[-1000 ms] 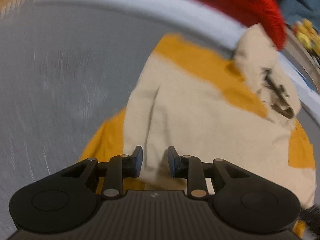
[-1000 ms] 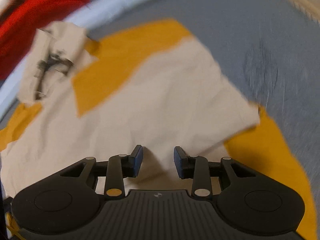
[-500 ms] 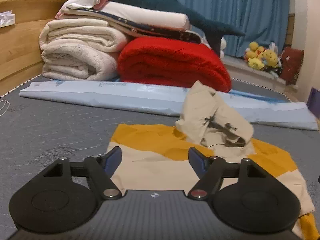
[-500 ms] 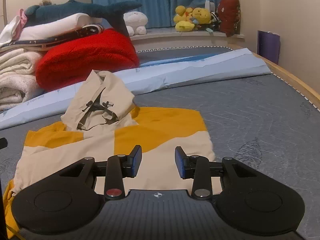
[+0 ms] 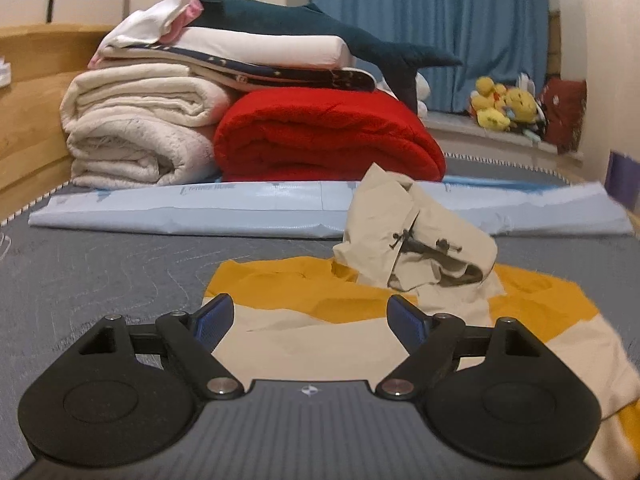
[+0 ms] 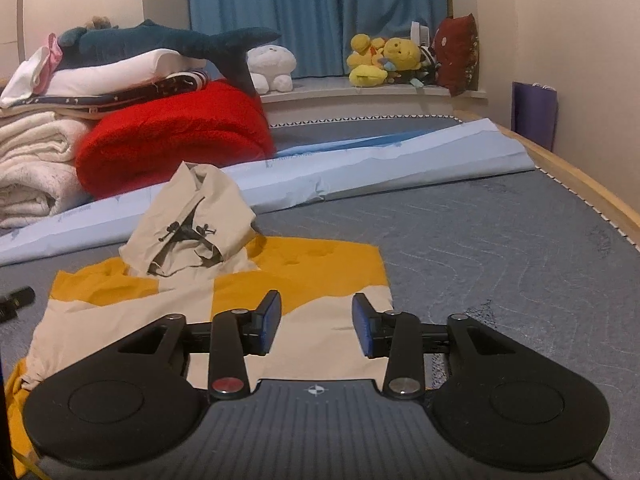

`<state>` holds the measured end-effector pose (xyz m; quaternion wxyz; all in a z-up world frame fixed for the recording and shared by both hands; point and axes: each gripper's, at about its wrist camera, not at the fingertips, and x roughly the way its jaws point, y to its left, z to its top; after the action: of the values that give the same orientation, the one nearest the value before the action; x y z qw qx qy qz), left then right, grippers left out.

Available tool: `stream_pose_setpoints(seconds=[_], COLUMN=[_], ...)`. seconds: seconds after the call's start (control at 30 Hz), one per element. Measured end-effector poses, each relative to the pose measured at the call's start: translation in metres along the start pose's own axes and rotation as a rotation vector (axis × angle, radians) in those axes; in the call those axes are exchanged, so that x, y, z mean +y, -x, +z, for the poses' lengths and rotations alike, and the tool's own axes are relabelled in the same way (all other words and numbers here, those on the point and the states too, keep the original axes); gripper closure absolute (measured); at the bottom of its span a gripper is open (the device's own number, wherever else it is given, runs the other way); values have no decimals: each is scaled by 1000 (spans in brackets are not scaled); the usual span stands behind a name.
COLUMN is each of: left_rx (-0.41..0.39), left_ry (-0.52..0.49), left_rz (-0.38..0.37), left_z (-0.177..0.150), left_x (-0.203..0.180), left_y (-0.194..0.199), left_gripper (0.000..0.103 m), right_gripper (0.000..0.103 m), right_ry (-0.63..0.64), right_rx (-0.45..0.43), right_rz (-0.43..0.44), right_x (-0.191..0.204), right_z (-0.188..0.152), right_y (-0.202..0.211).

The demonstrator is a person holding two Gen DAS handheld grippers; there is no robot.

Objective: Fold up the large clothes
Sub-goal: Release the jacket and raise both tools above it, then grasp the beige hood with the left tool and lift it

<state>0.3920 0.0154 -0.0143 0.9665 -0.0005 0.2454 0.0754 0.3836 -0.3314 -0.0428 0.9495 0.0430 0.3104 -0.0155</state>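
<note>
A beige and yellow hooded garment [image 5: 320, 320] lies folded flat on the grey mattress [image 5: 100, 272]. It also shows in the right wrist view [image 6: 320, 276]. Its beige hood [image 5: 416, 240] stands crumpled at the far end, seen too in the right wrist view [image 6: 192, 220]. My left gripper [image 5: 310, 320] is open and empty, low over the garment's near left part. My right gripper [image 6: 316, 322] is open and empty over the garment's near right part. A tip of the left gripper [image 6: 16, 298] shows at the left edge of the right wrist view.
A light blue sheet [image 5: 240, 208] lies across the mattress behind the garment. Behind it are a rolled red blanket [image 5: 328, 140], stacked white bedding [image 5: 136, 136] and a plush shark [image 6: 168, 40]. The wooden bed edge [image 6: 580, 176] runs along the right. Soft toys [image 6: 384, 60] sit on the window ledge.
Both grippers have lifted from looking down on the garment to looking level across the bed. The left jaws opened wide. The right jaws widened a little.
</note>
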Motion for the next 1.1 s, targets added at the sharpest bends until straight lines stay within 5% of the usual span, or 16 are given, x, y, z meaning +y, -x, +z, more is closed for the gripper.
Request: stream_pose_setpoints(seconds=[0.2,0.4,0.57,0.63,0.7,0.77,0.83,0.9,0.93,1.1], left_rx=[-6,8,89,135,175,195,205,217,228,260], left_ry=[-46,-64,-67,-44,-23,-17,1,58,98,121], left_rz=[-26,-79,-99,-91,-90,-84,-100,-118,-121,-70], left_z=[24,94,144,156,164,170,179,184,185,184], left_x=[-4,-34,-58,-64,-72,-82,-91,-98,-101,-119], left_y=[-20,-99,-200,-239,-275,-307,-336,-359,-370,-410], left_gripper=[16,21,54,75,79,79,75,57,44,42], right_gripper=[52,52,52,52,52,54,74,81,81,81], right_ry=[-48,-42,-85,-96,-92,-77,-80,-99,-105,-97], right_rx=[-40,-104,-46,-30,1,33,64,87,93,110], right_rz=[1,-2,-35,-55,-78,-101,-120,-123,-123,-117], right_x=[-6,-11,-22,-24,-25,-24,-24,-25,-26,-22], right_z=[11,18,20,19,18,15,12,10,9,6], right_y=[-1,2,-13,-18,-26,-33,-40,-46,-48,-57])
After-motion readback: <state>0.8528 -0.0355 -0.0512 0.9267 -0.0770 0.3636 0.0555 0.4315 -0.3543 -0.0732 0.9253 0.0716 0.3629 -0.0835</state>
